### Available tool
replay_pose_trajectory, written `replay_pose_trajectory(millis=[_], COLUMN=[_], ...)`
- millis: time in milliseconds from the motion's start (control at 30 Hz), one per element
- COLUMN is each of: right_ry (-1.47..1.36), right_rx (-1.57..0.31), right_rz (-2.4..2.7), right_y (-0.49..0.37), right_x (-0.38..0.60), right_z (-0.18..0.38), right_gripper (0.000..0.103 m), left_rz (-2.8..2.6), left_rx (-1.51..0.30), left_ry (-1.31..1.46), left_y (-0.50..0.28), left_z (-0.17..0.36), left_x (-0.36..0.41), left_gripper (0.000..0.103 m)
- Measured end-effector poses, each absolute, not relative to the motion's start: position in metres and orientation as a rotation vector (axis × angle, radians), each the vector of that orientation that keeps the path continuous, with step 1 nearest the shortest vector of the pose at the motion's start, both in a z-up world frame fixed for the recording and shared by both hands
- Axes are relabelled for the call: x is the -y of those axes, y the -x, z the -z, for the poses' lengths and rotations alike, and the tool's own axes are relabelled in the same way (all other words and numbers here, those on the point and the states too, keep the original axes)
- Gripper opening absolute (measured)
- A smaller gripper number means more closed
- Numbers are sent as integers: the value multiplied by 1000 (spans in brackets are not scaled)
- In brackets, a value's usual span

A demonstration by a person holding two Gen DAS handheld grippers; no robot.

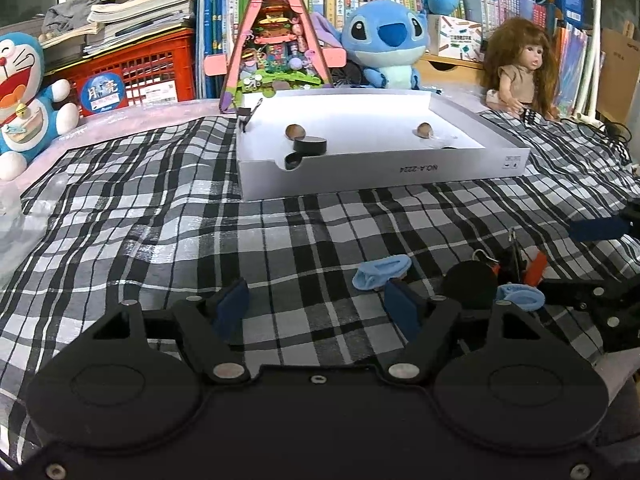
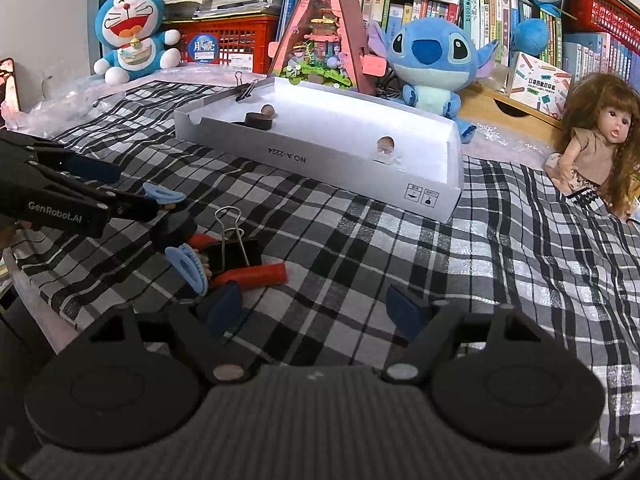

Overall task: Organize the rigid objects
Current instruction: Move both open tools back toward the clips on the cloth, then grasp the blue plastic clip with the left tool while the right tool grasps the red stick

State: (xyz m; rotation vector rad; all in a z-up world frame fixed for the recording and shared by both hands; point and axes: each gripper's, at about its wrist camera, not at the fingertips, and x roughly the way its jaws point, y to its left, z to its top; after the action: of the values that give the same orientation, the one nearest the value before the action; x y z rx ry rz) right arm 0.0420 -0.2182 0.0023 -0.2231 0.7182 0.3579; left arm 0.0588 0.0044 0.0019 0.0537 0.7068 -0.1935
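Binder clip (image 2: 234, 254) beside open right hand-held gripper (image 2: 316, 312).

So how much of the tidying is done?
Partly. The white box already holds a black roll, two brown balls and a binder clip. Both the left gripper and right gripper are open and empty. Left on the cloth: blue clips, a binder clip, red pieces.

Even, fairly bright indoor light with soft shadows; fisheye bending at the edges, corners darkened, slight softness throughout.
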Motion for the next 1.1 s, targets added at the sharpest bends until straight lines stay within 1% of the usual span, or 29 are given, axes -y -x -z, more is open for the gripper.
replay_pose_trajectory(millis=[667,1100], right_ry=[189,124], right_rx=[-706,-686], right_rz=[-401,-411], right_y=[-40,-37], right_x=[211,201], right_z=[2,4], right_gripper=[87,85], left_rz=[102,186], left_rx=[-714,-677], left_ry=[-19,-70], left_y=[-69,-57], left_z=[-2,-7], left_x=[-19,5], left_gripper=[74,74])
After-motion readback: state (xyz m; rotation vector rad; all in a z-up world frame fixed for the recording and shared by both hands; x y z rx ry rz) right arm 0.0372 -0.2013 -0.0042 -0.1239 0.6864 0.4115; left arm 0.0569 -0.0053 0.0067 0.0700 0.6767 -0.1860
